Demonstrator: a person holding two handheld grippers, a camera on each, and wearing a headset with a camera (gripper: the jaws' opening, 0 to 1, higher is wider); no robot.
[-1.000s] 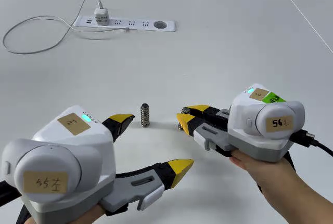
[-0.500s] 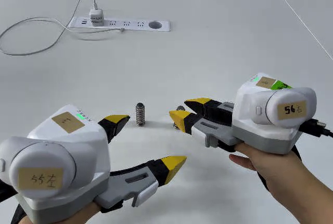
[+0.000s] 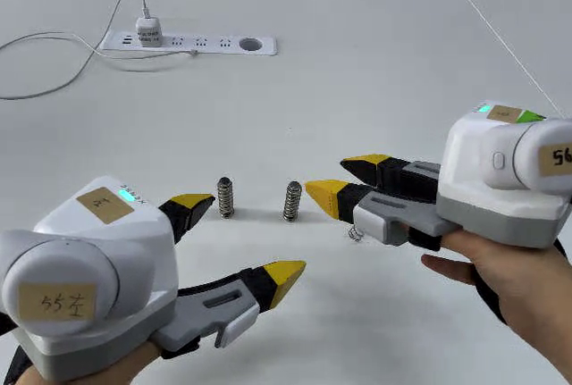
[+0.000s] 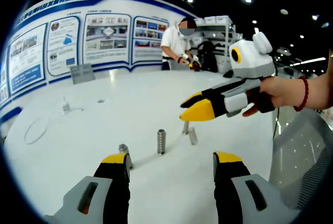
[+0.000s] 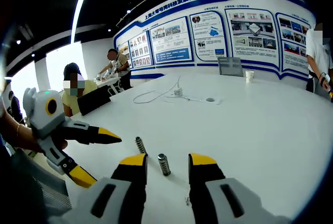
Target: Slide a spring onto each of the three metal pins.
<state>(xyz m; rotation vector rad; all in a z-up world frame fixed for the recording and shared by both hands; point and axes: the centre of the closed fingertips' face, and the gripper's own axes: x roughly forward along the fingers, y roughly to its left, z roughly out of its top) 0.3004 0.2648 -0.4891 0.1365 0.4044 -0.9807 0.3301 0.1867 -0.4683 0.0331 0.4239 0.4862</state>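
Two short metal pins stand upright on the white table, each with a coil spring around it: the left one (image 3: 225, 197) (image 5: 139, 144) and the right one (image 3: 292, 200) (image 4: 161, 141) (image 5: 164, 164). A small loose metal piece (image 3: 356, 233) (image 5: 187, 200) lies on the table under the right gripper's jaws. My right gripper (image 3: 335, 178) (image 5: 168, 159) hovers just right of the right spring, open and holding nothing. My left gripper (image 3: 243, 238) (image 4: 171, 159) is held low at the near left, open wide and holding nothing, with its upper jaw close to the left spring.
A white power strip (image 3: 192, 43) with a plugged charger (image 3: 147, 28) and a looping cable lies at the far left of the table. People sit and stand at the table's far edges in the gripper views. Bare tabletop surrounds the pins.
My right gripper has drawn back to the right, away from the second pin, which now stands in plain sight with a spring on it. The left gripper has barely moved.
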